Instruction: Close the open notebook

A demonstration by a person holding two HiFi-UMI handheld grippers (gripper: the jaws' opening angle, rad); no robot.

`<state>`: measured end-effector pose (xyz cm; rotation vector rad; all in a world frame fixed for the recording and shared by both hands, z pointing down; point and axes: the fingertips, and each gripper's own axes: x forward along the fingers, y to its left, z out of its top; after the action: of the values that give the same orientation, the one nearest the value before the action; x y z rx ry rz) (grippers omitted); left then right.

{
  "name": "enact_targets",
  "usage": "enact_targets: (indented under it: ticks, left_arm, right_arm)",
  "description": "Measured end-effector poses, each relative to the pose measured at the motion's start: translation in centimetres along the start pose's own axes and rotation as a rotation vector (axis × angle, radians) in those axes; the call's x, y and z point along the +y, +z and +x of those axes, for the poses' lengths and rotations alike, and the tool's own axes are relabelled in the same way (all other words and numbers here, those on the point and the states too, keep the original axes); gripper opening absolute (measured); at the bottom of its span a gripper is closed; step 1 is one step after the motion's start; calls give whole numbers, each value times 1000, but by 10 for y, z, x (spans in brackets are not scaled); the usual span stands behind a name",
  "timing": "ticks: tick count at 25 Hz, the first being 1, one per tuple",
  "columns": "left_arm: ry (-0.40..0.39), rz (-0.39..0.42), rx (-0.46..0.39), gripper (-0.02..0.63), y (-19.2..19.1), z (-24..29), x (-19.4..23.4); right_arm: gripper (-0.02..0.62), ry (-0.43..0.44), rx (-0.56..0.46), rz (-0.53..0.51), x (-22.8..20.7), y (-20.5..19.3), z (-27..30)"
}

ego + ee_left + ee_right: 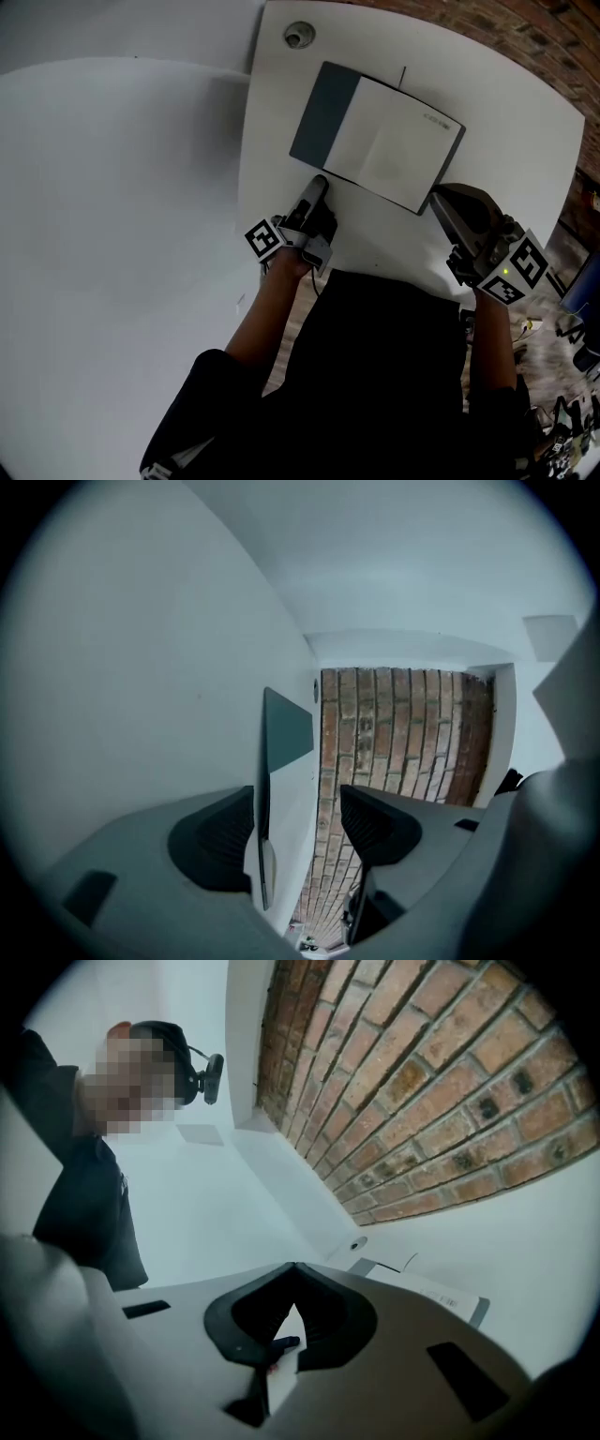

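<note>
The open notebook (384,150) lies on the white table (272,159), white pages up, its dark grey cover (323,112) spread out at the left. My left gripper (319,185) is at the notebook's near left edge. In the left gripper view it (295,803) stands open, rolled on its side, with the thin edge of the cover (265,846) in the gap and neither pad pressing on it. My right gripper (441,199) sits just off the notebook's near right corner. Its jaw tips (292,1267) meet, and the notebook's page (441,1296) lies beyond them.
A round cap (298,36) is set into the table's far left corner. A brick surface (534,37) runs behind the table's curved far edge. Clutter (562,412) lies at the lower right. The person wearing the head camera (84,1194) fills the right gripper view's left side.
</note>
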<state>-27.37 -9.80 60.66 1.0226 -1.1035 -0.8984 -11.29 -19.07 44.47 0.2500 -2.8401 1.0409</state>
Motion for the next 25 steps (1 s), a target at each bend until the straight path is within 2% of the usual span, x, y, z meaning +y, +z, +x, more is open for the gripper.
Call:
enact_targets:
  ticks: [5, 11, 17, 20, 25]
  left_arm:
    - [29, 43, 55, 298, -7, 9, -6]
    - [67, 60, 19, 299, -1, 13, -8]
    - [44, 66, 4, 297, 3, 15, -15]
    - [36, 67, 0, 248, 4, 13, -7]
    - [-4, 26, 10, 95, 5, 8, 6]
  right_arm:
    - [6, -20, -22, 14, -7, 4, 3]
    - [6, -32, -38, 25, -10, 5, 2]
    - [6, -38, -45, 24, -8, 8, -2]
    - [6, -42, -43, 22, -10, 4, -4]
    - [6, -40, -38, 13, -9, 2, -6]
